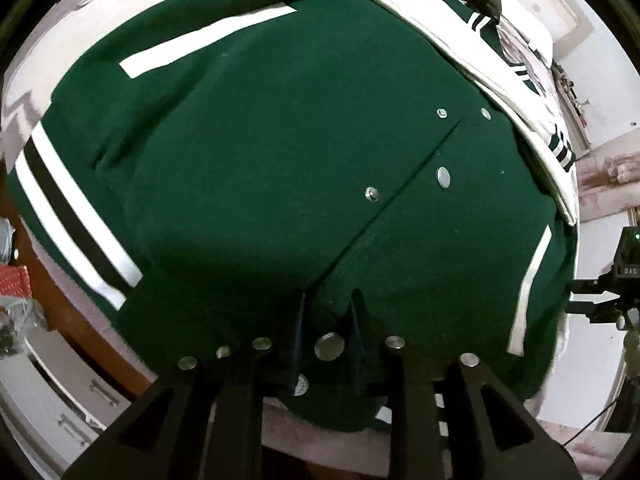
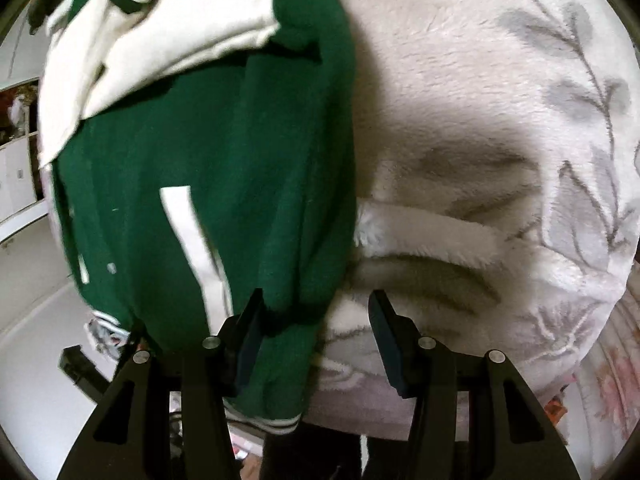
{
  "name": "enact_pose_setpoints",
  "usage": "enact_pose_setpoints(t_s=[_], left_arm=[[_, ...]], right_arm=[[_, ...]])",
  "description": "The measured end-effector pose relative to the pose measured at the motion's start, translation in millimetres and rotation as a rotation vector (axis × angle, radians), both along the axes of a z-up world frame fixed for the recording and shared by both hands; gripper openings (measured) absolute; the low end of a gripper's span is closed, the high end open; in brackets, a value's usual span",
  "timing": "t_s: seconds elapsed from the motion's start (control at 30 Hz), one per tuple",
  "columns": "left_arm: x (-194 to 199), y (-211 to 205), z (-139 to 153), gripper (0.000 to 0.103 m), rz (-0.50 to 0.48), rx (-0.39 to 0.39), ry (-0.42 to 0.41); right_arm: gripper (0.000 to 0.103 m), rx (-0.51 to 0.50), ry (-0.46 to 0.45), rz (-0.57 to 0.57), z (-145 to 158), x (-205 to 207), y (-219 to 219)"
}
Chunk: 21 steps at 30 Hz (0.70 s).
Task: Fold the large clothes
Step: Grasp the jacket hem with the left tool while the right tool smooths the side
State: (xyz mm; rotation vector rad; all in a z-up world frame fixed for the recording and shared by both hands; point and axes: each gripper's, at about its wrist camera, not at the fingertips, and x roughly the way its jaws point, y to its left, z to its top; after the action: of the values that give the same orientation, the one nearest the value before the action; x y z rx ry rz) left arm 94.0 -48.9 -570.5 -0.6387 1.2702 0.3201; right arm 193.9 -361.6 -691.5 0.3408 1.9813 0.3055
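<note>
A dark green varsity jacket (image 1: 280,160) with white sleeves, striped cuffs and silver snap buttons lies spread on a fluffy white blanket. My left gripper (image 1: 330,308) is closed on the jacket's near hem by the snap placket; green cloth and a snap sit between the fingers. In the right wrist view the jacket (image 2: 208,168) fills the left half, its right edge folded. My right gripper (image 2: 316,312) is open, its left finger (image 2: 250,328) touching the jacket's lower edge and its right finger over the blanket (image 2: 480,120).
A white sleeve (image 1: 480,52) lies across the jacket's far right side. A wooden bed edge and white drawers (image 1: 72,392) are at the left. A tripod with a device (image 1: 624,280) stands to the right. The blanket has raised folds (image 2: 432,236).
</note>
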Motion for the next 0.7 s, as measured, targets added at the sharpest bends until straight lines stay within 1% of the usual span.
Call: enact_pose_setpoints(t_s=[0.07, 0.1, 0.13, 0.17, 0.2, 0.23, 0.27, 0.3, 0.37, 0.4, 0.43, 0.5, 0.6, 0.63, 0.7], left_arm=[[3.9, -2.0, 3.4, 0.031, 0.033, -0.033, 0.061], [6.5, -4.5, 5.8, 0.032, 0.041, -0.020, 0.125], [7.4, -7.0, 11.7, 0.032, 0.045, 0.012, 0.154], [9.1, -11.0, 19.6, 0.034, 0.044, 0.062, 0.168], [7.4, -14.1, 28.6, 0.049, 0.045, 0.113, 0.178], [6.5, -17.2, 36.3, 0.079, 0.047, 0.157, 0.186], [5.5, -20.4, 44.0, 0.091, 0.056, 0.198, 0.191], [5.0, -23.0, 49.5, 0.096, 0.065, 0.222, 0.187], [4.6, -30.9, 57.8, 0.096, 0.092, 0.253, 0.194], [12.6, -36.6, 57.0, 0.096, 0.097, 0.261, 0.199], [18.0, -42.9, 56.0, 0.096, 0.089, 0.271, 0.198], [34.6, -61.0, 49.1, 0.096, 0.044, 0.341, 0.221], [69.5, -94.4, 29.0, 0.096, -0.062, 0.490, 0.251], [79.4, -102.4, 19.6, 0.096, -0.091, 0.510, 0.251], [96.9, -114.2, -14.6, 0.096, -0.145, 0.523, 0.315]], right_arm=[[0.054, 0.024, -0.024, -0.033, 12.1, 5.0, -5.9], [0.056, 0.033, -0.036, -0.056, 17.3, 10.2, -13.1], [0.059, 0.044, -0.051, -0.089, 22.6, 16.7, -22.4], [0.060, 0.059, -0.068, -0.132, 27.7, 24.2, -33.1], [0.060, 0.074, -0.080, -0.167, 31.2, 32.2, -46.3], [0.060, 0.089, -0.089, -0.203, 33.2, 39.3, -56.4], [0.060, 0.095, -0.096, -0.241, 34.1, 47.4, -68.4], [0.061, 0.097, -0.098, -0.267, 34.0, 53.9, -77.8], [0.061, 0.109, -0.106, -0.312, 33.1, 68.2, -96.9], [0.061, 0.120, -0.109, -0.323, 32.4, 77.0, -109.1], [0.061, 0.134, -0.114, -0.328, 31.5, 86.6, -119.8], [0.061, 0.157, -0.122, -0.329, 27.7, 100.6, -125.4], [0.061, 0.174, -0.117, -0.297, 21.7, 122.3, -132.5], [0.061, 0.181, -0.114, -0.284, 19.8, 123.9, -126.8], [0.061, 0.183, -0.109, -0.243, 16.4, 125.2, -121.3]])
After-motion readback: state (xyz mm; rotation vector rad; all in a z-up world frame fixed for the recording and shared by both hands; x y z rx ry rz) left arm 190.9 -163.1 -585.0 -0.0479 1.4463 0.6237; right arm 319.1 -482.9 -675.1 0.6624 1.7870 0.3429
